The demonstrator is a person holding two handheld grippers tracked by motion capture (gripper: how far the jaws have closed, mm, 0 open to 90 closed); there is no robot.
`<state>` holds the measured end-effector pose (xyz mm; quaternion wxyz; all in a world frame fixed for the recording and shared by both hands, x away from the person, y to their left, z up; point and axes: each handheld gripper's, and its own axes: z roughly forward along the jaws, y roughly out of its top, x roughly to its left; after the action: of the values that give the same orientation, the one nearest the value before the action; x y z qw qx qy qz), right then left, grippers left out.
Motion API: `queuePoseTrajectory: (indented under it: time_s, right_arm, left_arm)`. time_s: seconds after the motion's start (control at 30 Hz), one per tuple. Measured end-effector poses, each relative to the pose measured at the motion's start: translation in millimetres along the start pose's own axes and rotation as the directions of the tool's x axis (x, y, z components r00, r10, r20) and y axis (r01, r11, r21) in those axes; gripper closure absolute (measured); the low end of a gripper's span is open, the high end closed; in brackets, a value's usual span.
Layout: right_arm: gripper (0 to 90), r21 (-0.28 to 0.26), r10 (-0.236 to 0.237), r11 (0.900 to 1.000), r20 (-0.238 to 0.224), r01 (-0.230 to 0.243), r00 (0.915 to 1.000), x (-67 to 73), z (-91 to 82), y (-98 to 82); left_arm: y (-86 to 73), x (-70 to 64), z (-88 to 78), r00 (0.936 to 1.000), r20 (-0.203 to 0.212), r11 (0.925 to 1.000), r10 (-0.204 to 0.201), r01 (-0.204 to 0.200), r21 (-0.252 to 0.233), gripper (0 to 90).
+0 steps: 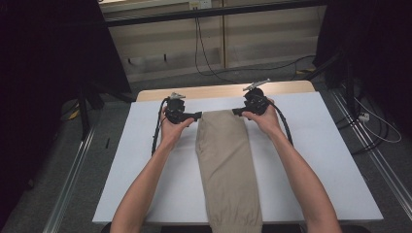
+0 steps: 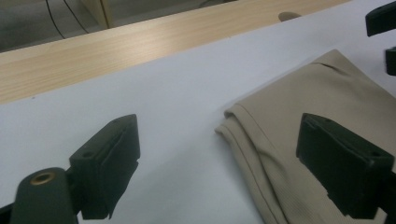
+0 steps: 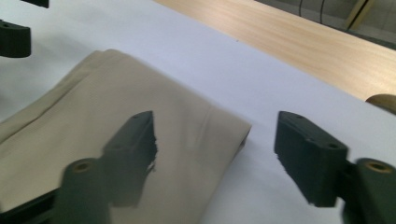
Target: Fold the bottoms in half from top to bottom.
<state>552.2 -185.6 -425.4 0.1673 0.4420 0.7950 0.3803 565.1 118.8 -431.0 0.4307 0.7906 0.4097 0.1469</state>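
On the left, my left gripper (image 1: pixel 198 115) hangs low over the white table cover (image 1: pixel 145 160), at the far left corner of the folded beige trousers (image 1: pixel 226 165). Its jaws stand apart and grasp nothing: in the left gripper view one jaw is over bare white cover and the other over the cloth, with the folded corner of the trousers (image 2: pixel 299 140) lying loose between them. I cannot tell whether either pad brushes the cloth.

The trousers lie flat down the middle of the table, a long narrow fold running from the far end, between my two grippers, to the near edge, where they hang over. Beyond the white cover a strip of the wooden tabletop (image 1: pixel 214 91) is bare.

On the right, my right gripper (image 1: pixel 235 111) sits at the far right corner of the trousers, jaws released too. In the right gripper view one jaw is above the cloth (image 3: pixel 116 121), the other over white cover, the corner between them and unpinched.
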Motion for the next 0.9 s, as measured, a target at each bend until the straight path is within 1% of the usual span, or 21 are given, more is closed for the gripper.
queuePoseTrajectory:
  time_s: [0.03, 0.07, 0.1, 0.13, 0.17, 0.23, 0.27, 0.3, 0.33, 0.37, 0.4, 0.43, 0.5, 0.57, 0.63, 0.7, 0.73, 0.77, 0.83, 0.87, 0.9]
  right_arm:
    - [36.5, 0.006, 0.003, 1.000, 0.000, -0.003, 1.0000, -1.1, 3.2, 1.2]
    - [39.3, 0.007, 0.007, 1.000, -0.003, -0.007, 1.0000, -3.4, 8.4, 2.9]
    - [41.4, 0.005, 0.014, 1.000, 0.003, -0.014, 0.9999, -4.9, 12.1, 3.4]
    - [44.5, 0.005, 0.021, 1.000, 0.002, -0.021, 0.9998, -7.3, 15.8, 3.3]
    - [44.8, 0.013, 0.029, 0.999, -0.003, -0.029, 0.9996, -9.3, 19.4, 3.0]
    - [46.2, 0.030, 0.040, 0.999, 0.003, -0.040, 0.9992, -12.5, 25.8, 1.3]
    - [46.1, 0.031, 0.041, 0.999, 0.000, -0.041, 0.9991, -13.8, 28.7, 0.0]
    - [46.0, 0.034, 0.045, 0.998, -0.002, -0.045, 0.9990, -14.6, 30.4, -0.9]
    - [45.8, 0.043, 0.051, 0.998, -0.009, -0.050, 0.9987, -16.1, 33.4, -2.4]
    - [45.7, 0.046, 0.055, 0.997, -0.012, -0.054, 0.9984, -16.6, 35.2, -3.4]
    - [45.0, 0.052, 0.060, 0.997, -0.016, -0.060, 0.9980, -17.7, 37.8, -5.2]
    - [44.0, 0.057, 0.067, 0.996, -0.017, -0.066, 0.9976, -18.1, 39.7, -6.7]
    - [43.0, 0.046, 0.065, 0.997, -0.022, -0.064, 0.9977, -17.7, 41.1, -7.5]
    - [42.9, 0.047, 0.051, 0.998, -0.021, -0.050, 0.9985, -16.1, 41.8, -7.4]
    - [45.6, 0.052, 0.035, 0.998, -0.027, -0.034, 0.9990, -14.3, 42.2, -7.3]
    - [54.3, 0.057, 0.020, 0.998, -0.038, -0.018, 0.9991, -11.9, 42.4, -6.6]
    - [59.1, 0.060, 0.021, 0.998, -0.049, -0.018, 0.9986, -10.4, 42.4, -6.3]
    - [61.0, 0.060, 0.016, 0.998, -0.054, -0.013, 0.9984, -8.2, 42.9, -6.3]
    - [67.1, 0.060, 0.031, 0.998, -0.067, -0.027, 0.9973, -8.7, 42.5, -6.8]
    - [72.6, 0.059, 0.047, 0.997, -0.073, -0.043, 0.9963, -9.9, 42.1, -7.1]
    - [82.3, 0.061, 0.059, 0.997, -0.086, -0.054, 0.9945, -10.2, 41.8, -7.4]
  left_arm:
    - [2.1, 1.2, 4.2, 1.0000, 0.009, 1.0000, -0.003, 0.003, 0.001, 15.7]
    - [3.2, 0.9, 8.5, 1.0000, -0.001, 1.0000, -0.003, 0.003, 0.006, 18.4]
    - [4.3, 1.1, 13.3, 1.0000, 0.002, 0.9998, 0.003, -0.003, 0.021, 18.7]
    - [4.9, 0.5, 17.7, 0.9999, 0.015, 0.9996, -0.004, 0.004, 0.029, 20.2]
    - [5.2, -0.2, 21.3, 0.9999, 0.016, 0.9995, 0.004, -0.005, 0.031, 23.7]
    - [4.8, 0.3, 27.2, 0.9990, 0.045, 0.9982, 0.001, -0.003, 0.060, 26.9]
    - [4.5, -0.3, 29.6, 0.9989, 0.046, 0.9979, 0.000, -0.003, 0.065, 28.4]
    - [4.4, -0.8, 33.0, 0.9979, 0.065, 0.9963, 0.005, -0.011, 0.086, 28.5]
    - [4.1, -1.0, 35.0, 0.9971, 0.075, 0.9956, 0.010, -0.017, 0.092, 30.5]
    - [3.4, -2.1, 38.1, 0.9965, 0.082, 0.9946, 0.014, -0.023, 0.101, 32.2]
    - [2.9, -3.2, 40.2, 0.9975, 0.069, 0.9943, 0.016, -0.023, 0.104, 33.1]
    - [2.1, -3.3, 41.6, 0.9970, 0.075, 0.9943, 0.016, -0.024, 0.104, 33.4]
    - [-0.8, -3.6, 46.4, 0.9960, 0.088, 0.9929, 0.018, -0.028, 0.115, 36.9]
    - [-2.2, -4.1, 47.8, 0.9962, 0.084, 0.9938, 0.022, -0.031, 0.106, 36.2]
    - [-2.0, -5.3, 48.4, 0.9965, 0.081, 0.9942, 0.021, -0.030, 0.103, 37.9]
    - [-2.3, -5.4, 48.2, 0.9942, 0.102, 0.9936, 0.036, -0.047, 0.103, 46.5]
    - [-2.4, -6.4, 48.2, 0.9941, 0.101, 0.9931, 0.041, -0.051, 0.105, 50.1]
    - [-2.5, -7.0, 47.8, 0.9927, 0.112, 0.9922, 0.046, -0.058, 0.110, 52.2]
    - [-2.4, -7.3, 47.1, 0.9903, 0.135, 0.9918, 0.034, -0.050, 0.118, 61.4]
    - [-2.7, -7.5, 46.8, 0.9896, 0.141, 0.9917, 0.028, -0.045, 0.121, 66.5]
    - [-2.7, -8.3, 46.3, 0.9874, 0.158, 0.9904, 0.012, -0.033, 0.134, 71.2]
